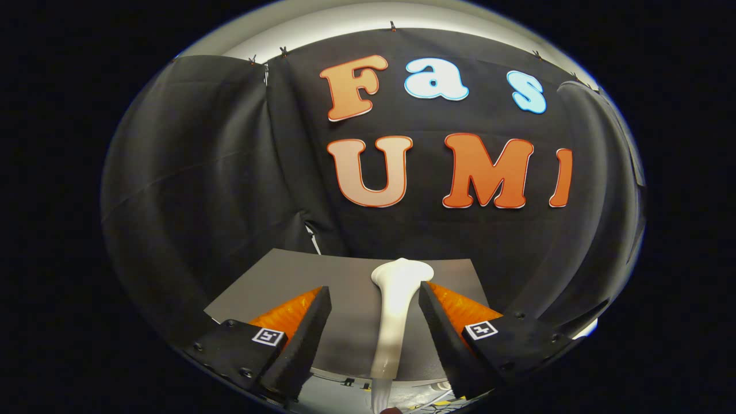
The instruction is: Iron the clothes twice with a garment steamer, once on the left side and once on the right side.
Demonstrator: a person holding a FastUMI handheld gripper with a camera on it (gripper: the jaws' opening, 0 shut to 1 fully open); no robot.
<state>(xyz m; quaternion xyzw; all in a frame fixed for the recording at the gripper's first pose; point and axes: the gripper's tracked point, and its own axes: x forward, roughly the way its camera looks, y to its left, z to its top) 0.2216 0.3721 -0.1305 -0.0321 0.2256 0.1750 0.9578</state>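
A white garment steamer (395,305) stands between my fingers, its slim handle running down toward me and its wider head at the top. It rises in front of a flat grey surface (339,276). My gripper (374,288) is open. The steamer sits close against the right finger (440,322), while a wide gap separates it from the left finger (307,328). I cannot tell whether the grey surface is cloth or a board.
The booth's black cloth wall (218,172) hangs close behind the grey surface and curves round on both sides. Below the surface's near edge lie a pale floor or table strip and some cables (425,399).
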